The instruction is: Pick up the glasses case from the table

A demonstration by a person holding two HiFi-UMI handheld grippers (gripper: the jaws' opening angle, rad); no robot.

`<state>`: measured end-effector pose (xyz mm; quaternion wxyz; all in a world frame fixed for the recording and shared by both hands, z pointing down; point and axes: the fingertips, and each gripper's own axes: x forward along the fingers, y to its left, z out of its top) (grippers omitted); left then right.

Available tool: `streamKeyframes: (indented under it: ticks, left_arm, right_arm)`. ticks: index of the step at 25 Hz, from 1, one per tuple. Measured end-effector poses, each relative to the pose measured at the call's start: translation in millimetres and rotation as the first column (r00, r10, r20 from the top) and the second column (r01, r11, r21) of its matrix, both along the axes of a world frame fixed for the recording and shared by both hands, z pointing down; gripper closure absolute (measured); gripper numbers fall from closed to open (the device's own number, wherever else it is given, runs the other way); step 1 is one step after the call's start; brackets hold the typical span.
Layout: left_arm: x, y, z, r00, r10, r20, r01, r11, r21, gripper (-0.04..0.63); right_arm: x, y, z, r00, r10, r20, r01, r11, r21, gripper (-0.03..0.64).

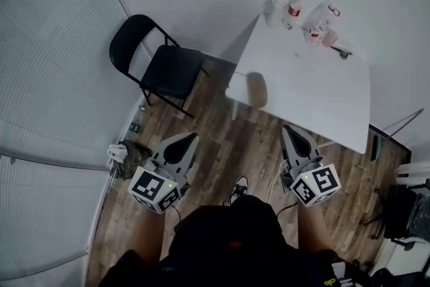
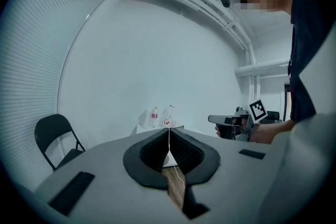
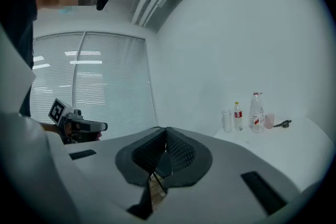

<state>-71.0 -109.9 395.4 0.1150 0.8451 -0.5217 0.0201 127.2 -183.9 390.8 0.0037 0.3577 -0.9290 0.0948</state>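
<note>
The glasses case (image 1: 256,89) lies on the white table (image 1: 316,84), close to the table edge nearest me. Nothing touches it. My left gripper (image 1: 191,138) and right gripper (image 1: 287,129) are short of the table, both pressed together and holding nothing. I think the whole pick-up is still to do.

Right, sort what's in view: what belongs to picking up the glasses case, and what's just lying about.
Job in hand: glasses case; table; left tool; right tool, both shut and empty.
Lying about: small bottle; pink cup; folding chair.
</note>
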Motion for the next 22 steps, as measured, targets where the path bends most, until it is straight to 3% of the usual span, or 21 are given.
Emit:
streamKeyframes:
  ticks: [12, 22]
  left_arm:
    - [40.0, -114.6, 16.7, 1.0, 0.029, -0.004, -0.029, 0.999, -0.046, 0.574]
    - [25.3, -173.1, 14.0, 0.977, 0.214, -0.024, -0.214, 0.976, -0.032, 0.574]
  right_arm:
    - [36.9, -104.1, 46.0, 0.999, 0.034, -0.032, -0.038, 0.993, -0.115, 0.597]
    - [12.5, -137.7, 60.6, 0.98, 0.186, -0.073, -0.196, 0.966, -0.166, 0.597]
